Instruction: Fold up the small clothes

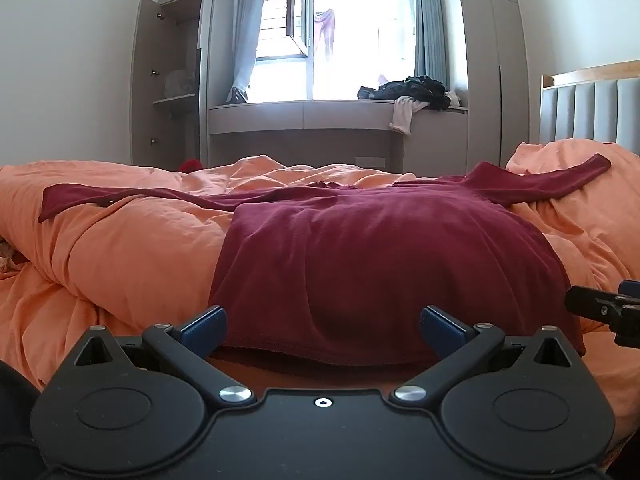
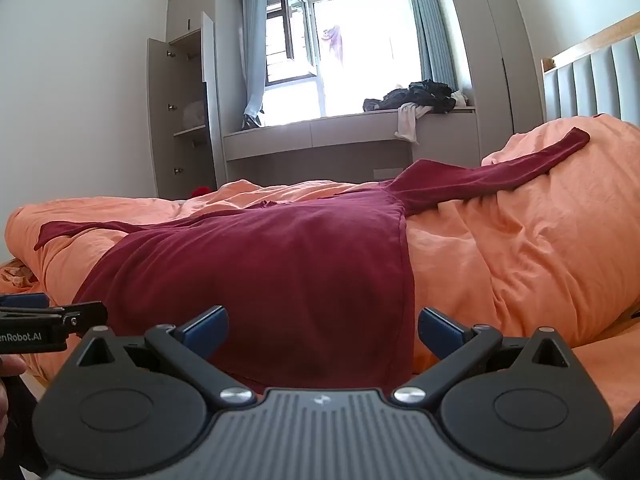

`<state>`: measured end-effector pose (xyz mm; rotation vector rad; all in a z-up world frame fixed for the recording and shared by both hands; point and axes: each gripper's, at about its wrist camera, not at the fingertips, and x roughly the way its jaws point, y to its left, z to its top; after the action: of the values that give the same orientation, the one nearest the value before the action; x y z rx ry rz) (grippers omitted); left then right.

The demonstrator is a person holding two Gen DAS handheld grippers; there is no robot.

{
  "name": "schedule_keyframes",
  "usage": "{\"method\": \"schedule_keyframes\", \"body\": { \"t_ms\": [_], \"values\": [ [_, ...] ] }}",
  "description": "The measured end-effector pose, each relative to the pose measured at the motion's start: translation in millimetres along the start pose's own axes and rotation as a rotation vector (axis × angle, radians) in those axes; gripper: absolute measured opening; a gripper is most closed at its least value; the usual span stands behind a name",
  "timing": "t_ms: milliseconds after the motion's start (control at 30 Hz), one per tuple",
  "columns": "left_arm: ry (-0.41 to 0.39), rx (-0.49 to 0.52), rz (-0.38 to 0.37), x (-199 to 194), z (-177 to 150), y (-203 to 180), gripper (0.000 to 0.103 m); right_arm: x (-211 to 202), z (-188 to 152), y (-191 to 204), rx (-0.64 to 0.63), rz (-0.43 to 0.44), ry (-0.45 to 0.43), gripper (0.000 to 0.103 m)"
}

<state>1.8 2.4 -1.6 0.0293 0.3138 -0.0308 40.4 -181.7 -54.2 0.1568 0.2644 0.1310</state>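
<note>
A dark red long-sleeved top [image 1: 360, 252] lies spread flat on the orange duvet [image 1: 132, 248], sleeves stretched out to both sides, hem toward me. My left gripper [image 1: 323, 326] stands open just before the hem, near its left part, with only cloth seen beyond its blue pads. In the right wrist view the same top [image 2: 280, 280] fills the middle, and my right gripper [image 2: 323, 328] is open at the hem's right corner, holding nothing. Each gripper shows at the edge of the other's view: the right one [image 1: 608, 308], the left one [image 2: 52, 316].
The orange duvet [image 2: 520, 256] bulges in soft folds, higher on the right near the grey padded headboard [image 1: 592, 112]. Behind the bed are a window bench with a dark pile of clothes [image 1: 412, 92] and an open wardrobe [image 1: 172, 80]. A small red item [image 1: 191, 165] peeks past the bed.
</note>
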Motion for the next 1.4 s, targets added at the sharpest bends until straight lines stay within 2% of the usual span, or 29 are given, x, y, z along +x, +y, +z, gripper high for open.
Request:
{"method": "schedule_keyframes", "body": {
  "t_ms": [1400],
  "values": [
    [0.007,0.011,0.003,2.3,0.2,-2.1,0.103,-1.0,-1.0,0.2,0.008,-0.014,0.003,0.103]
  ]
}}
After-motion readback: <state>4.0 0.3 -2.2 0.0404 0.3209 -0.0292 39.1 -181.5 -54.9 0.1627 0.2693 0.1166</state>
